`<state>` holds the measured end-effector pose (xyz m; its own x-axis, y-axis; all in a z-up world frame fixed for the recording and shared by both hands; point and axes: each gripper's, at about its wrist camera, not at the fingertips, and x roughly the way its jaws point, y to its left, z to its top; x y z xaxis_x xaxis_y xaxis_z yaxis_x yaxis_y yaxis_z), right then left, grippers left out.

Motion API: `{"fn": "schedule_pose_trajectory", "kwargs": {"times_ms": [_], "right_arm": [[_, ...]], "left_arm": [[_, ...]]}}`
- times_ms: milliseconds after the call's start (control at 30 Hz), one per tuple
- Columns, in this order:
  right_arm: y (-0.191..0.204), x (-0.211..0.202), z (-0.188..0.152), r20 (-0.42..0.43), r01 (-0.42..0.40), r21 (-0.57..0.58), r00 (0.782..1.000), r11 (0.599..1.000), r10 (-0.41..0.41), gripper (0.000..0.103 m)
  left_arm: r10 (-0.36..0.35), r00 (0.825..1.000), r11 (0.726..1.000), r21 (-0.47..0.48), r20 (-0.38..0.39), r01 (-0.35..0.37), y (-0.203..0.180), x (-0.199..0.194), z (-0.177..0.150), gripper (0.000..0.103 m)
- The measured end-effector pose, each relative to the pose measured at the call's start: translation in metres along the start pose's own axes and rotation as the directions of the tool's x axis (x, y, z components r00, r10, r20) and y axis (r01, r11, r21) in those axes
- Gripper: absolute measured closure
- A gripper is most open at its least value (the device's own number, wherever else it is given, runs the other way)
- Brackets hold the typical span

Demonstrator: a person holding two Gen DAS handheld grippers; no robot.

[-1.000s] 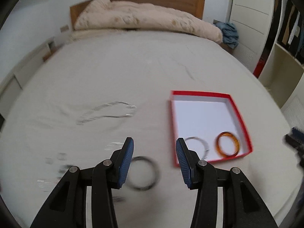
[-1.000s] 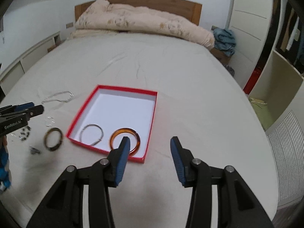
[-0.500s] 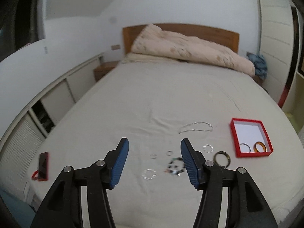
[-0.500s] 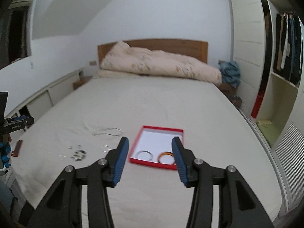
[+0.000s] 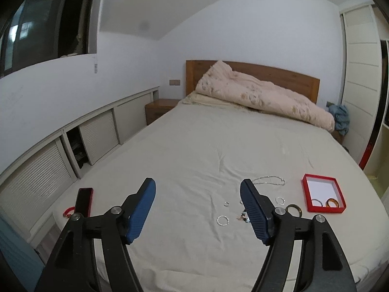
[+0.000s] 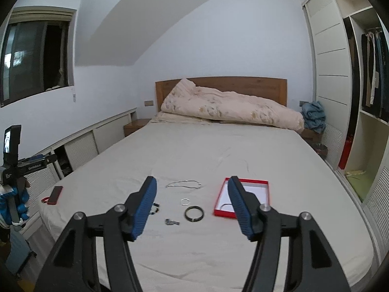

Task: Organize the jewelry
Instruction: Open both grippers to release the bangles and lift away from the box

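Both held high, well back from the bed: left gripper (image 5: 197,194) wide apart, holding nothing; right gripper (image 6: 191,192) likewise. Shallow red cardboard box (image 5: 323,196), lower right of frame, long axis running toward the headboard. Risk: snagging the loose silver chain necklace (image 5: 268,179), strung left-right, while reaching for the dark round bangle (image 6: 194,213).

Rumpled duvet (image 5: 262,99), perhaps a phone (image 5: 83,200)

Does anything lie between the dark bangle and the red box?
Nothing visible does: only bare sheet separates the dark bangle from the red box. Both grippers, left and right, are open and held back.
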<state>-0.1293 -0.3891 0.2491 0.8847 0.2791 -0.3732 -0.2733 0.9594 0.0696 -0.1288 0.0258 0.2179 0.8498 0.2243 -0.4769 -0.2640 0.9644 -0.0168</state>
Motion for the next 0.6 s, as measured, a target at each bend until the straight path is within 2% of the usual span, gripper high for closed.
{"fn": "schedule_pose_trajectory", "kwargs": {"times_ms": [233,300,400,500,600], "right_arm": [[0.029,0.0,-0.03,0.034,-0.011,0.0,0.999,1.0,0.011,0.044],[0.037,-0.001,-0.041,0.046,-0.039,0.015,0.998,0.999,0.038,0.041],[0.042,0.01,-0.053,0.003,-0.092,0.031,0.996,0.995,0.092,0.031],[0.046,0.023,-0.064,-0.034,-0.134,0.034,0.99,0.99,0.135,0.03],[0.048,0.039,-0.075,-0.072,-0.124,0.021,0.99,0.992,0.125,0.03]], "left_arm": [[-0.005,1.0,1.0,0.002,0.028,0.005,-0.007,-0.015,-0.021,0.032],[-0.008,1.0,1.0,-0.006,0.023,0.008,-0.009,-0.014,-0.028,0.032],[-0.008,1.0,1.0,-0.011,0.014,0.008,-0.012,-0.008,-0.038,0.032],[-0.001,1.0,1.0,-0.006,0.002,0.001,-0.017,-0.002,-0.048,0.032],[0.014,0.999,1.0,0.014,-0.037,-0.014,-0.021,0.01,-0.055,0.032]]}}
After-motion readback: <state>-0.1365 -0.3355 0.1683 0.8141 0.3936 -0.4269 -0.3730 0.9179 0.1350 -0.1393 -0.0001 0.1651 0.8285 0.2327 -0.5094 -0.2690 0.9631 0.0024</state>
